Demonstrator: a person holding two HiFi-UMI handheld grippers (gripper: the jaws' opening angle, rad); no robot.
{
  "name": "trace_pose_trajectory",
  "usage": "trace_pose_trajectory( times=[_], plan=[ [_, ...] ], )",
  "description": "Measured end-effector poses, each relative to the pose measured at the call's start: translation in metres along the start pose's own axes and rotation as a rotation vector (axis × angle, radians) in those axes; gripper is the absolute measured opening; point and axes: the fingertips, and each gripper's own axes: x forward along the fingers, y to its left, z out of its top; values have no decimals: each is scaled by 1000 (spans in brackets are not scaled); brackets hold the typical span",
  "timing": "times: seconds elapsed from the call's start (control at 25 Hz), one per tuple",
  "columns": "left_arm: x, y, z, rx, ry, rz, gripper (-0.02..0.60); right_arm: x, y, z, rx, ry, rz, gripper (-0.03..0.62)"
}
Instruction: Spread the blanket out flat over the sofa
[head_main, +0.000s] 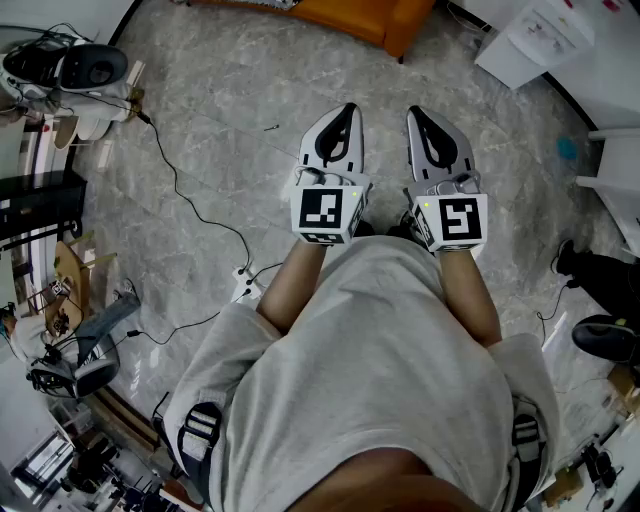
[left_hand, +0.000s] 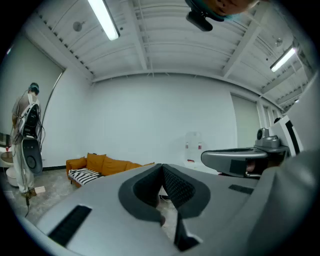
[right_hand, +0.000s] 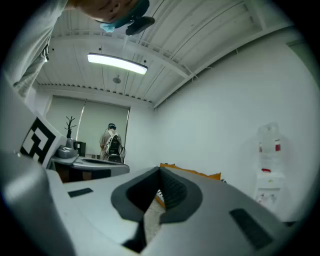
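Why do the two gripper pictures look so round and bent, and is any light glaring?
Left gripper view: wide lens, black corners, ceiling lines bowed; the ceiling lamp burns out white; the orange sofa looks fairly sharp. Right gripper view: same bowing, the lamp there glares too. Head view: even, soft light on the grey floor, only faint shadows.

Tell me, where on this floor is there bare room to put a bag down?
Bare marble floor lies between the orange sofa and the black cable. The left edge is crowded with gear; shoes stand at right.
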Motion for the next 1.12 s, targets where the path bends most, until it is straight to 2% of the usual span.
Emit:
trace_pose_trajectory(
  times=[0.28, 0.56, 0.76, 1.12],
  plan=[
    [-4, 38, -4, -3, 15, -9, 9, 28, 21, -8, 27, 10, -13, 20],
    [-11, 71, -20, -33, 37, 22, 9, 38, 30, -26, 35, 47, -26, 20],
    [11, 80, -28, -43, 43, 39, 9, 55, 18, -34, 48, 51, 0, 20],
    [54, 150, -29, -55, 75, 126, 9, 142, 3, -35, 63, 69, 49, 20]
  ],
)
